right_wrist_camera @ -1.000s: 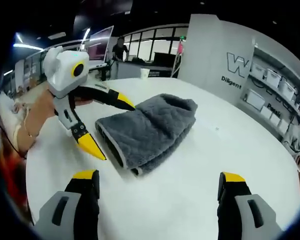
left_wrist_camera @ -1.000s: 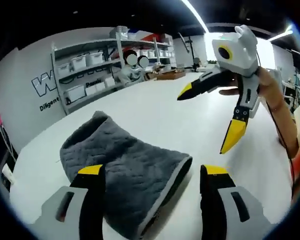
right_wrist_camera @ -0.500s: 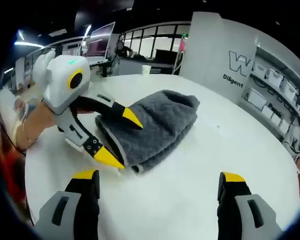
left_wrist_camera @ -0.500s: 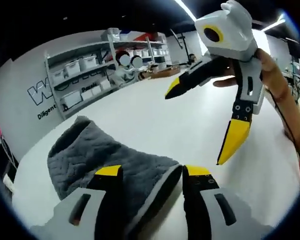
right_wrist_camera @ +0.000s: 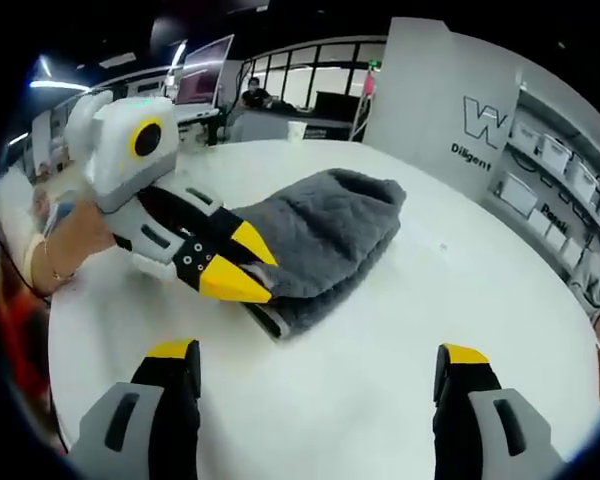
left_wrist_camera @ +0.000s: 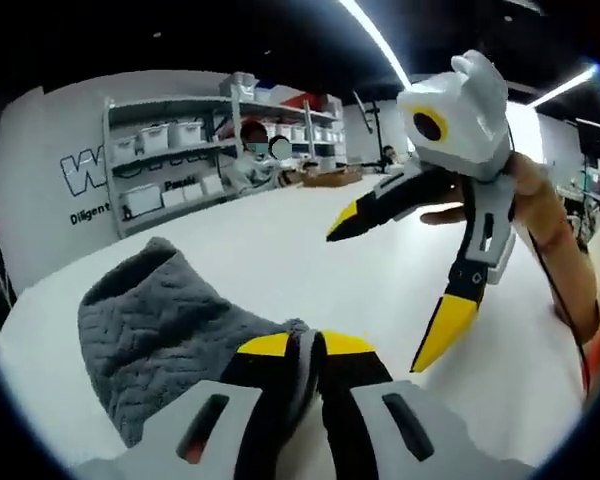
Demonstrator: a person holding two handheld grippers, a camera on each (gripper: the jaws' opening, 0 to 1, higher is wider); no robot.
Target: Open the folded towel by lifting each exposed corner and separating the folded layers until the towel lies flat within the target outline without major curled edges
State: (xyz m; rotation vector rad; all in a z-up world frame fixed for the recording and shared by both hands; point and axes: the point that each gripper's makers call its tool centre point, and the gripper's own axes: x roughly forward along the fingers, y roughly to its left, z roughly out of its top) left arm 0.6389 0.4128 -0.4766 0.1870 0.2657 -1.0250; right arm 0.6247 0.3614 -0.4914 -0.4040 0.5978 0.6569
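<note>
The thick grey quilted towel is folded in a bundle on the round white counter, so the unfolding has barely begun. The left hand-held gripper is clamped on its pale-trimmed near edge, while the right hand-held gripper hangs spread and empty just beyond. Bare counter lies all around the towel; no target outline is visible.

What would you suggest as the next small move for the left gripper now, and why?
Probably lift the left gripper slightly and peel back. Its jaws look shut on the edge of the grey towel, which is bunched and folded on the white table; the right gripper hangs open, clear of it.
</note>
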